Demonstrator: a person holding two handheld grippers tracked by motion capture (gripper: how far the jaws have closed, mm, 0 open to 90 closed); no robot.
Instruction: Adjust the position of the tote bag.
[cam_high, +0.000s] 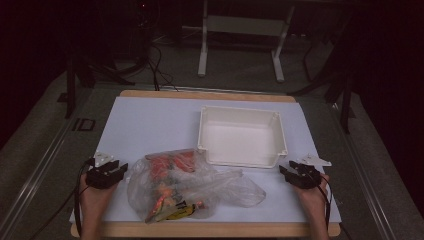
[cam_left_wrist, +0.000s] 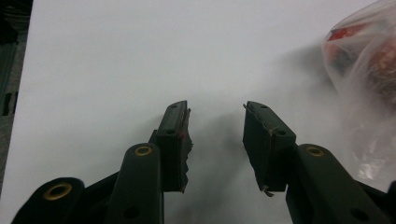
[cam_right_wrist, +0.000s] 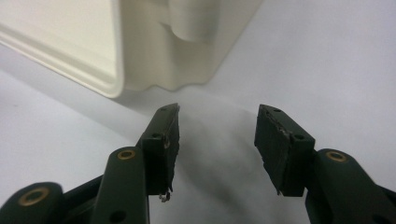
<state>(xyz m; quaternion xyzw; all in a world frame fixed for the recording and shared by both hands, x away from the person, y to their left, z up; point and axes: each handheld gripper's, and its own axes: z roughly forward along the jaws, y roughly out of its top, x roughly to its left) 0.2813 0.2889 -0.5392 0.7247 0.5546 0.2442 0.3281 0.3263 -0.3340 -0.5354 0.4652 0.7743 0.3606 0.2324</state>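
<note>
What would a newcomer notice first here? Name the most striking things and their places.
The clear plastic bag stuffed with red and orange packets lies crumpled at the near middle of the white table. Just behind it to the right stands an empty white bin. The left gripper and right gripper flank them at the near edges, jaws open, holding nothing.

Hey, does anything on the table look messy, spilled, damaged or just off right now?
Nothing has spilled. The clear plastic bag of snack packets lies crumpled but closed beside the white tray, which sits squarely. Only the left gripper looks worn: its pad edges are frayed.
</note>
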